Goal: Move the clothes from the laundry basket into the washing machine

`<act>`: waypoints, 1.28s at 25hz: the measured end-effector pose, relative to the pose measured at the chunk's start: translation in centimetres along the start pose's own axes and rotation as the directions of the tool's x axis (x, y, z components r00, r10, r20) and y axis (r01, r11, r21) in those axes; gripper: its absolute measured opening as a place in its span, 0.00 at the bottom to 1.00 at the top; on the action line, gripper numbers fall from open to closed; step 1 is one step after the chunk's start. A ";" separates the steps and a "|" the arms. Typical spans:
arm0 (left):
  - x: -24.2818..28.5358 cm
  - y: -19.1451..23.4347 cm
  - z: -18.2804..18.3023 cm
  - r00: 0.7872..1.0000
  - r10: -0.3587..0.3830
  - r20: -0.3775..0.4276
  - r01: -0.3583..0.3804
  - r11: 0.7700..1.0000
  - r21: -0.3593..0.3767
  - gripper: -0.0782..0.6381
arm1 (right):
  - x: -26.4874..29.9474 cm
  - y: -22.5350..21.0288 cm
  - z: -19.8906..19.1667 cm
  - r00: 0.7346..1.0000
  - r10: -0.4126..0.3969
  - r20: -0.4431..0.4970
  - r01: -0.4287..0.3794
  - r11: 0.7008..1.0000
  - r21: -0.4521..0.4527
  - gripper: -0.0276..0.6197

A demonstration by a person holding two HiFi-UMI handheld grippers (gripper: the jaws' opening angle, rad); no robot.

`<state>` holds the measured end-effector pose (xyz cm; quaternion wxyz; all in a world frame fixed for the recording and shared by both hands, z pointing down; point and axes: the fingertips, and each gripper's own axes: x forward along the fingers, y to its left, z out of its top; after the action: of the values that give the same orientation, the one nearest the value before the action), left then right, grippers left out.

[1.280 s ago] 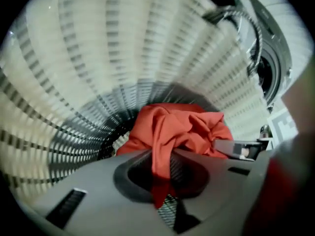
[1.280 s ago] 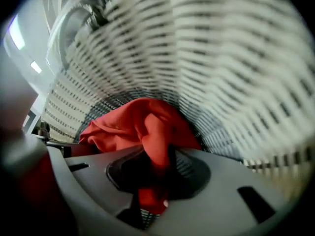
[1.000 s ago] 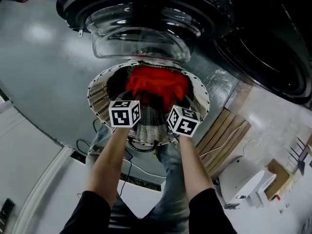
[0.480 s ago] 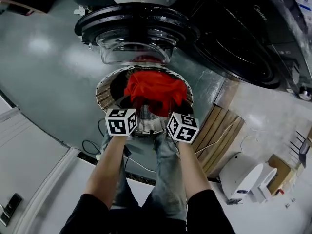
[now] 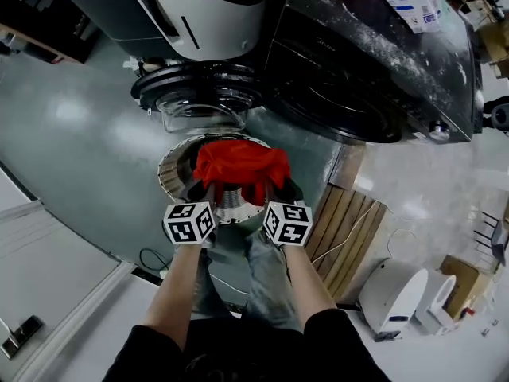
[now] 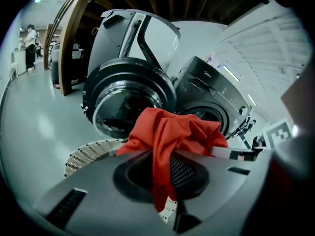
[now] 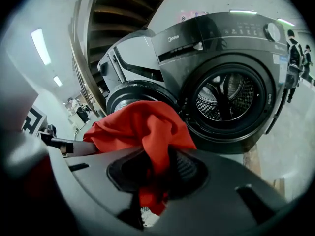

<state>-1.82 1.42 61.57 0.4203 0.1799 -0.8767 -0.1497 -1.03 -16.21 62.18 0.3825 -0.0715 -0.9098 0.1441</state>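
The left gripper [image 6: 165, 173] has its dark grey jaws pressed onto a fold of the crumpled red fabric garment [image 6: 172, 132], which runs down through the gap between them, a scrap of white weave showing just beneath. The right gripper [image 7: 155, 176] pinches another fold of the same garment [image 7: 142, 127] in the same way, jaws nearly together on the cloth. From the head view, the left gripper [image 5: 208, 193] and right gripper [image 5: 274, 193] sit side by side, each with its marker cube toward the camera, and the garment [image 5: 242, 164] bunches up between and beyond them. It hangs over the round white woven laundry basket [image 5: 170, 172], whose perforated rim [image 6: 86, 154] shows to the left below the cloth; whether the cloth has cleared the basket cannot be told. Just past the basket stands the round black door with a bulging clear glass window [image 5: 199, 102], swung open. Beside it is the dark grey front-loading washing machine [image 5: 358, 78], its perforated steel drum [image 7: 226, 100] exposed. A pale wooden slatted pallet [image 5: 350, 229] lies on the floor to the right.
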 end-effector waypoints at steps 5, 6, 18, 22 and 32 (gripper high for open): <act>-2.5 -4.0 2.5 0.998 0.012 0.061 -0.013 1.000 0.011 0.19 | -3.5 -0.7 3.9 0.998 0.039 0.054 -0.039 0.999 -0.011 0.19; -2.9 -4.7 3.0 0.997 0.012 0.073 -0.013 1.000 0.013 0.19 | -4.2 -0.8 4.7 0.997 0.047 0.064 -0.046 0.999 -0.015 0.19; -7.1 -11.9 10.6 0.985 -0.086 0.148 0.071 0.992 0.103 0.19 | -11.6 -1.4 14.7 0.984 0.010 0.178 -0.003 0.999 -0.041 0.18; -8.4 -13.1 12.7 0.976 -0.145 0.163 0.125 0.984 0.123 0.19 | -14.2 -0.6 16.9 0.973 -0.032 0.230 0.039 0.999 -0.027 0.18; -10.9 -18.0 19.0 0.931 -0.312 0.187 0.259 0.929 0.263 0.19 | -20.2 -0.3 22.5 0.928 -0.110 0.356 0.130 0.991 -0.034 0.18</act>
<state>-7.08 -7.66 35.28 0.2676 0.3364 -0.8942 -0.1248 -3.03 -26.02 33.63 0.2191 0.0003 -0.9701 0.1047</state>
